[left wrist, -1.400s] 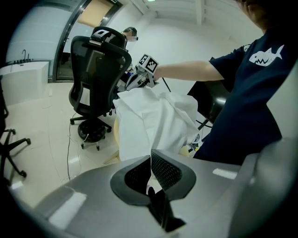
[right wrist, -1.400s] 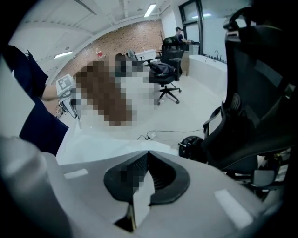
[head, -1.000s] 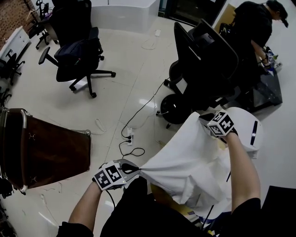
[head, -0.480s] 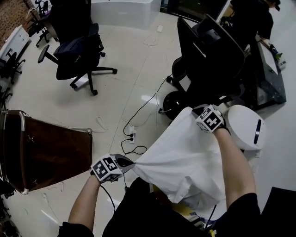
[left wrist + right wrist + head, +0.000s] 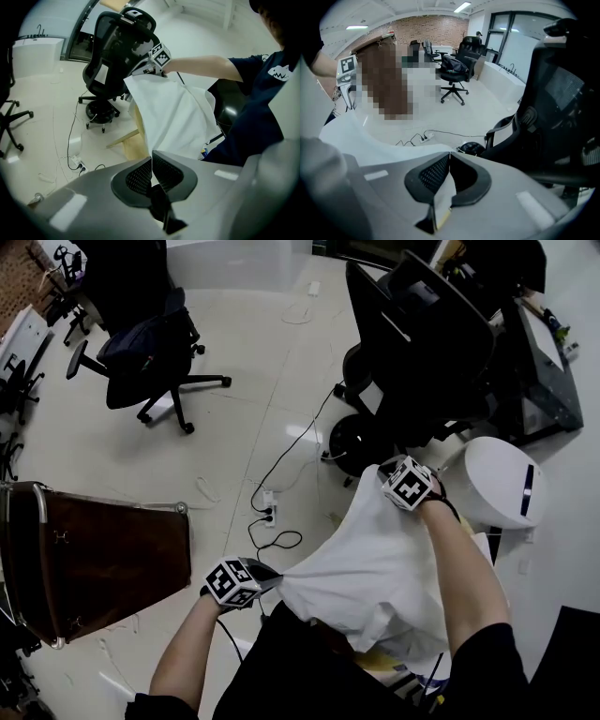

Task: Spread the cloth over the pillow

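A white cloth hangs stretched between my two grippers in front of the person's body. My left gripper is shut on the cloth's near-left corner, and the left gripper view shows the cloth running from its closed jaws. My right gripper is shut on the far corner, and a strip of the cloth shows pinched between its jaws. A tan-yellow thing, possibly the pillow, peeks out below the cloth and is mostly hidden. It may also be the tan thing in the left gripper view.
A black office chair stands just beyond the right gripper, with a white round unit to its right. A brown case sits at the left. A power strip with cables lies on the floor. Another chair stands at the far left.
Both grippers have come down with the cloth still held between them. The right gripper has drawn in towards the left, and the cloth now hangs lower.
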